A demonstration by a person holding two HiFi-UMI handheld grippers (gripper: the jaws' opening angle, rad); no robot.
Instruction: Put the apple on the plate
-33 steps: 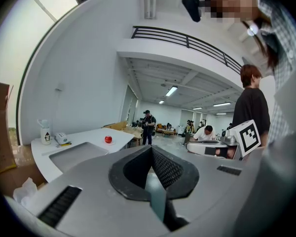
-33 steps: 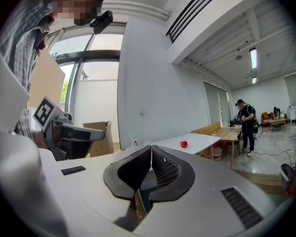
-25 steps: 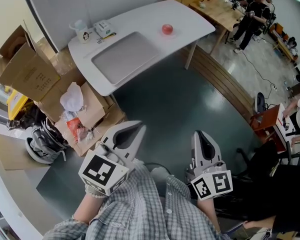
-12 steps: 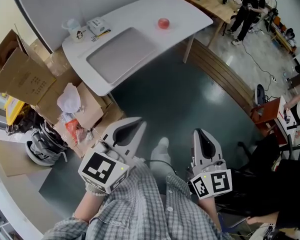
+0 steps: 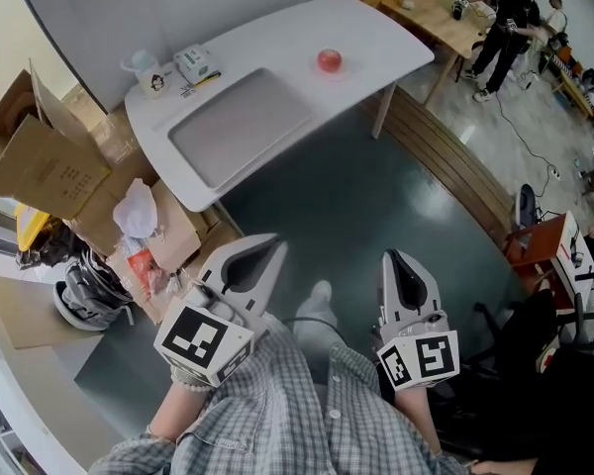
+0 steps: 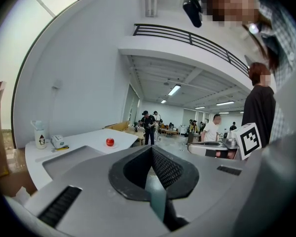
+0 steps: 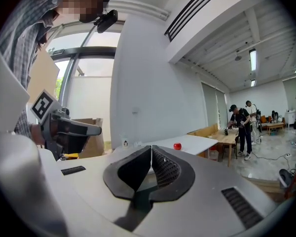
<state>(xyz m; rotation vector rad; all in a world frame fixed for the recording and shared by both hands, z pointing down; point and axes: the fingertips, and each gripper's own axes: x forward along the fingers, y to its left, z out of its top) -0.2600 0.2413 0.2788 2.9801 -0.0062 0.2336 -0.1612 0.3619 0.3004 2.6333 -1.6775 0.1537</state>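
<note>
Apple point(image 5: 329, 60): far on the table point(image 5: 386, 38), well ahead of both. Left gripper point(image 5: 274, 248), right gripper point(image 5: 391, 258): closed, empty; right perhaps nearer.

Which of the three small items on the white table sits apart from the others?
The red apple, alone toward the table's right end in the head view; the cup and small box sit together at its left end.
</note>
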